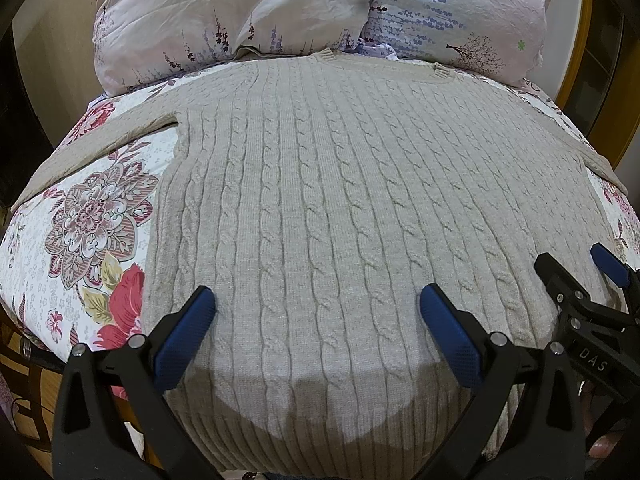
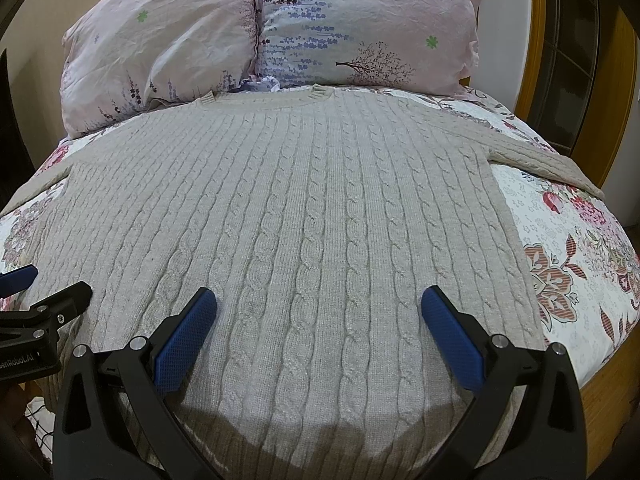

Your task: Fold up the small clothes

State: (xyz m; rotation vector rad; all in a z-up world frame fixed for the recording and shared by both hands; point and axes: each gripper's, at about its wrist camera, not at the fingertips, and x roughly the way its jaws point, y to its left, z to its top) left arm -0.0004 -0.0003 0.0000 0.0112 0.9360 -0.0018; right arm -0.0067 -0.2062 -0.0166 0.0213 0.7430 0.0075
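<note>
A beige cable-knit sweater (image 1: 340, 200) lies flat on the bed, collar toward the pillows and ribbed hem at the near edge; it fills the right wrist view (image 2: 300, 220) too. Its sleeves spread out to the left (image 1: 100, 140) and right (image 2: 540, 160). My left gripper (image 1: 318, 308) is open and empty, above the sweater's lower left part. My right gripper (image 2: 319, 308) is open and empty, above the lower right part. Each gripper shows at the edge of the other's view, the right one (image 1: 576, 272) and the left one (image 2: 48, 280).
The bed has a floral cover (image 1: 88, 216), also seen on the right (image 2: 580, 272). Two pink and lilac pillows (image 1: 224, 20) (image 2: 360, 28) lie at the head. A wooden bed frame (image 2: 600, 392) shows at the near right, and a wooden door frame (image 2: 536, 40) behind.
</note>
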